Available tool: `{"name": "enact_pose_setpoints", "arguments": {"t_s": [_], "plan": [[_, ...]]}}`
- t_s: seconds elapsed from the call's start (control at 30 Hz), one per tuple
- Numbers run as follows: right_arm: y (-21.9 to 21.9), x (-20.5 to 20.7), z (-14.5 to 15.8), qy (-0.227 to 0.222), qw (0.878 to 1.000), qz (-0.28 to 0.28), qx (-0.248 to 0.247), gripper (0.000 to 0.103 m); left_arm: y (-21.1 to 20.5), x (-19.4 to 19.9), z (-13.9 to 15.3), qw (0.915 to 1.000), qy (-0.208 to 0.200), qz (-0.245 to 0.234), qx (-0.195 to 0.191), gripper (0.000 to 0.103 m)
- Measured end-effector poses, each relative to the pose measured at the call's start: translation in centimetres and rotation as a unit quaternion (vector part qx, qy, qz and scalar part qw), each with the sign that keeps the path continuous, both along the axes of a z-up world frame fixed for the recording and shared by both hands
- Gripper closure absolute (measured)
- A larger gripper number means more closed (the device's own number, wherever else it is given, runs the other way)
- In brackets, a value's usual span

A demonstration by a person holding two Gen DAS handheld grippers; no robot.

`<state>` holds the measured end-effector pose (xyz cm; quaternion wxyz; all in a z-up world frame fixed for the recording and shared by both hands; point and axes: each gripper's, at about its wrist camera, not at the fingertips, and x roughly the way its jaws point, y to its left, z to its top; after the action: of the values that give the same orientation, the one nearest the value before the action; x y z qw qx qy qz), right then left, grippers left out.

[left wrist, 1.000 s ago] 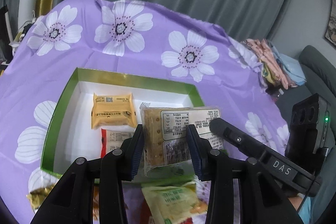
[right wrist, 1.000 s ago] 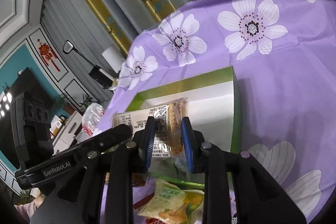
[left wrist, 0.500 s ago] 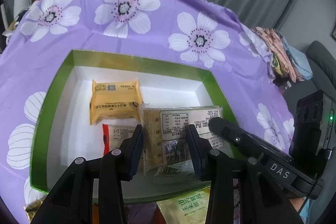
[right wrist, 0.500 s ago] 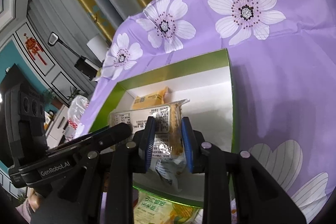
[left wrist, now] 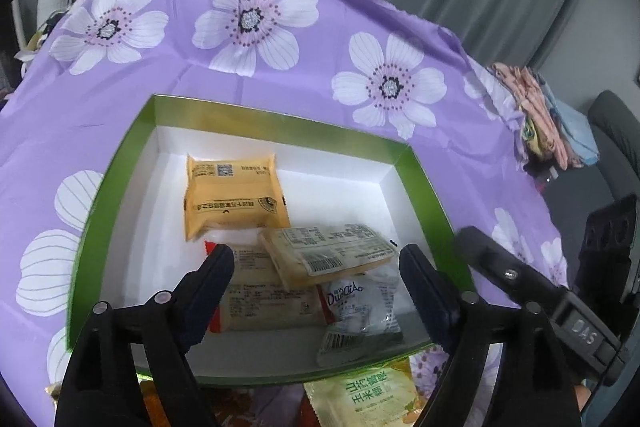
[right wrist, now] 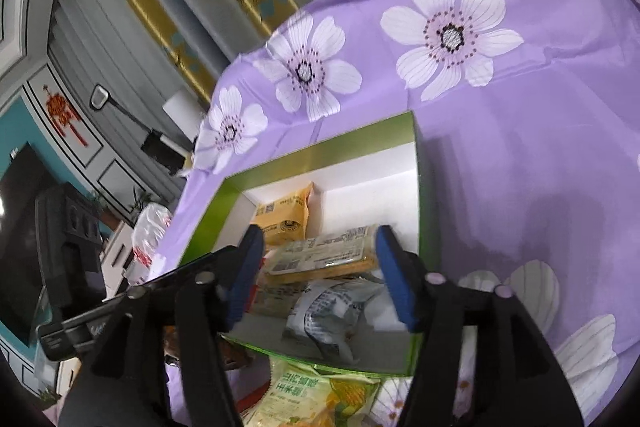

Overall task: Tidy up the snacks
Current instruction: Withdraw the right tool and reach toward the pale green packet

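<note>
A green box with a white inside sits on the purple flowered cloth. The cracker pack lies in the box on top of other packets. An orange pack, a red-edged pack and a white pack also lie inside. My left gripper is open and empty above the cracker pack. My right gripper is open and empty, its jaws on either side of the pack.
A green-yellow snack bag lies on the cloth just outside the box's near wall. Folded cloths sit at the far right table edge. Grey curtains hang behind the table.
Both grippers opened and let go of the cracker pack. It dropped flat into the box onto the other packets.
</note>
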<state>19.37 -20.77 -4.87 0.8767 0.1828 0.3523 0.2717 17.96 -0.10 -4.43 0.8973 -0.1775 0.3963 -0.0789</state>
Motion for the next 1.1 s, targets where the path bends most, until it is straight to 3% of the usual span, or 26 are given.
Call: {"name": "enact_pose_setpoints", "arguments": {"t_s": [0.2,0.3,0.53,0.63,0.83,1.1], "plan": [[-1.9,-2.8,1.0,-0.011,1.000,0.000,-0.006,0.036,0.8,-1.8,0.8,0.9999,-0.005,0.005,-0.008,0.017],[-3.3,-4.5,1.0,-0.011,1.000,-0.004,-0.011,0.027,1.2,-3.5,1.2,0.9998,-0.010,0.008,-0.015,0.008],[-5.6,-8.5,-0.7,-0.008,0.999,0.007,-0.038,0.027,1.0,-7.5,1.7,0.9998,-0.015,0.004,-0.013,0.008],[-5.6,-9.2,-1.9,-0.001,0.999,0.016,-0.044,0.027,0.5,-8.7,1.4,0.9993,-0.001,-0.012,-0.034,0.008],[-3.6,-9.7,-3.1,0.008,0.996,0.077,-0.039,0.027,0.0,-10.7,-0.6,0.9918,0.042,-0.003,-0.121,0.008],[-2.3,-10.1,-3.7,0.014,0.994,0.102,-0.044,0.027,-0.2,-11.4,0.2,0.9925,0.034,-0.005,-0.117,0.008]]}}
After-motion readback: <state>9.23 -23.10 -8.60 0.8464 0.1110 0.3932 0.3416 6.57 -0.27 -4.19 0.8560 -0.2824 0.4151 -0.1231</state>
